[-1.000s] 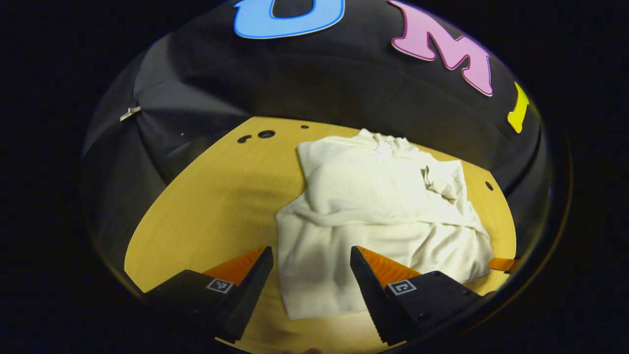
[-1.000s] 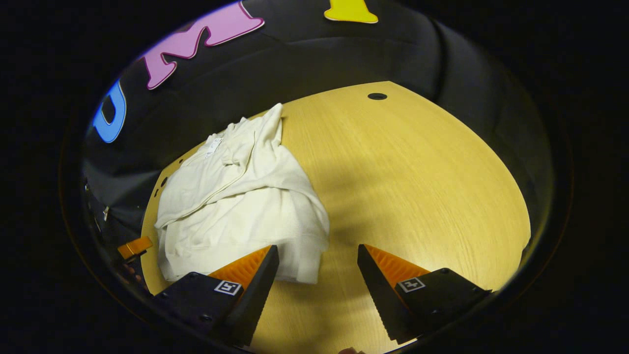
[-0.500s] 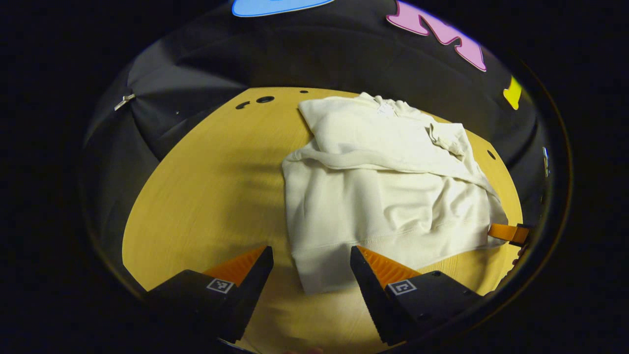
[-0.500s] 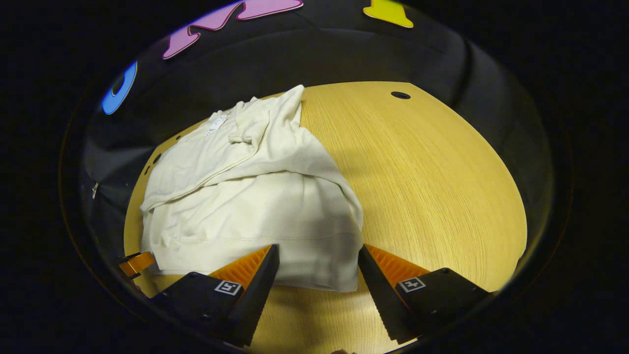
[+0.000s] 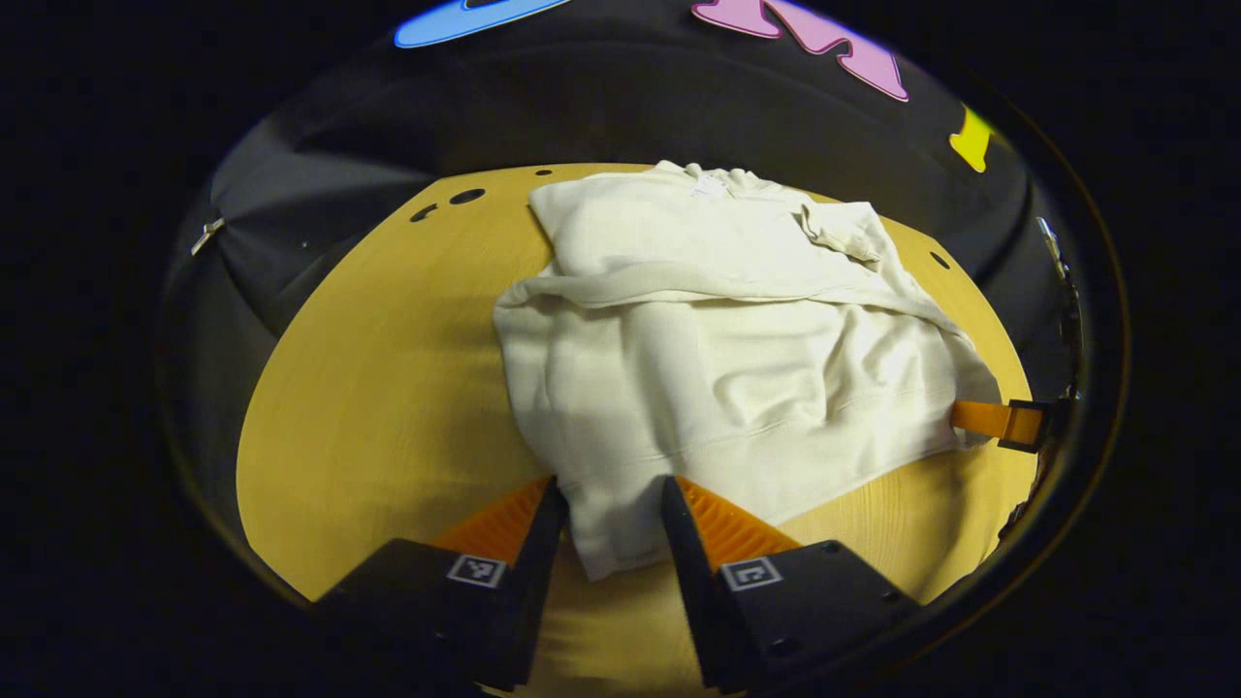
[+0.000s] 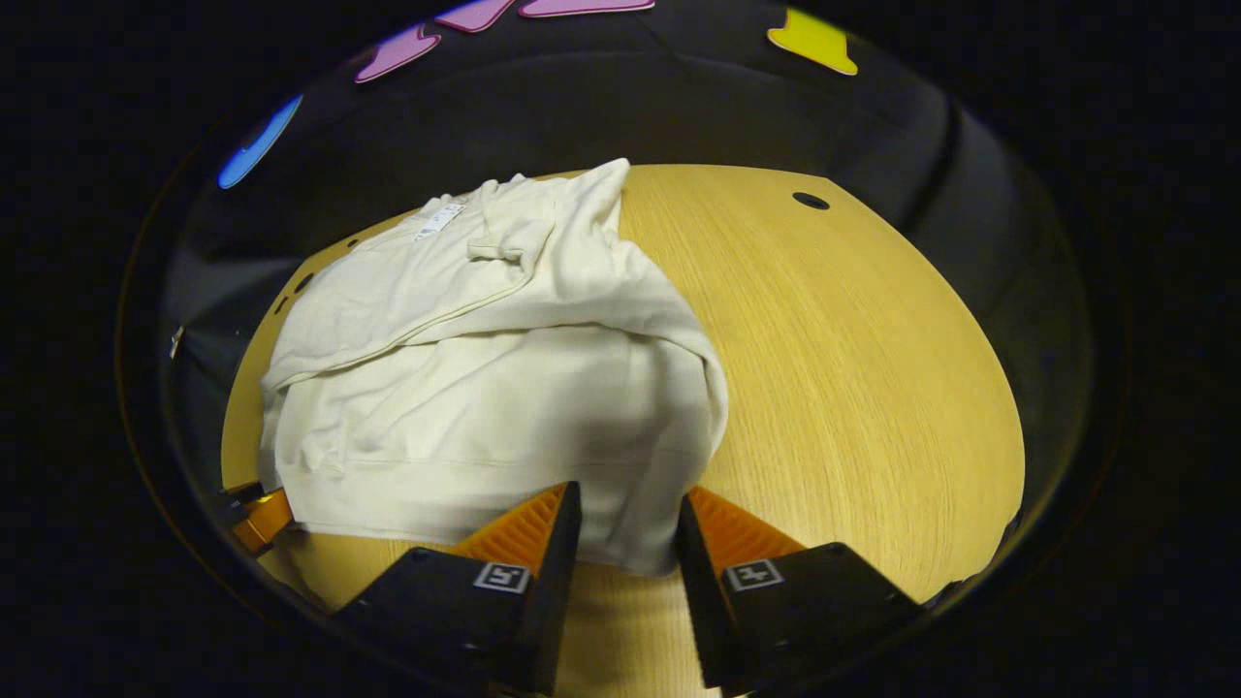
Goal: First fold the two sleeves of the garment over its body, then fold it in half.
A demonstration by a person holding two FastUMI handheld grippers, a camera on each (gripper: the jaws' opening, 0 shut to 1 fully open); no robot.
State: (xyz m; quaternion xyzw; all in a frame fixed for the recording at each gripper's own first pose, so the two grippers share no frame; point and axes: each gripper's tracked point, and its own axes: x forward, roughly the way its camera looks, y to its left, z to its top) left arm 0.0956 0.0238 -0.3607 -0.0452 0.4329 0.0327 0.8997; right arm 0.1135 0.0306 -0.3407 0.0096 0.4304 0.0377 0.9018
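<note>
A cream sweatshirt (image 5: pixel 737 330) lies on the wooden table (image 5: pixel 388 368), both sleeves (image 5: pixel 679 283) laid across its body and its hem towards me. My left gripper (image 5: pixel 611 487) straddles the hem's left corner, jaws narrowed but still apart, with cloth filling the gap. In the right gripper view the sweatshirt (image 6: pixel 485 388) spreads to the left. My right gripper (image 6: pixel 628 496) straddles the hem's right corner the same way, jaws partly closed. The right gripper's orange finger (image 5: pixel 999 421) shows at the hem's far end, and the left gripper's finger (image 6: pixel 260 519) at the left edge.
Bare tabletop (image 6: pixel 853 368) stretches to the right of the sweatshirt, with a small round hole (image 6: pixel 811 201) near the back edge. More holes (image 5: pixel 465 197) sit at the back left. The black booth wall rises right behind the table.
Both grippers moved forward and down onto the hem's corners. Their jaws narrowed from wide open to partly closed around the cloth.
</note>
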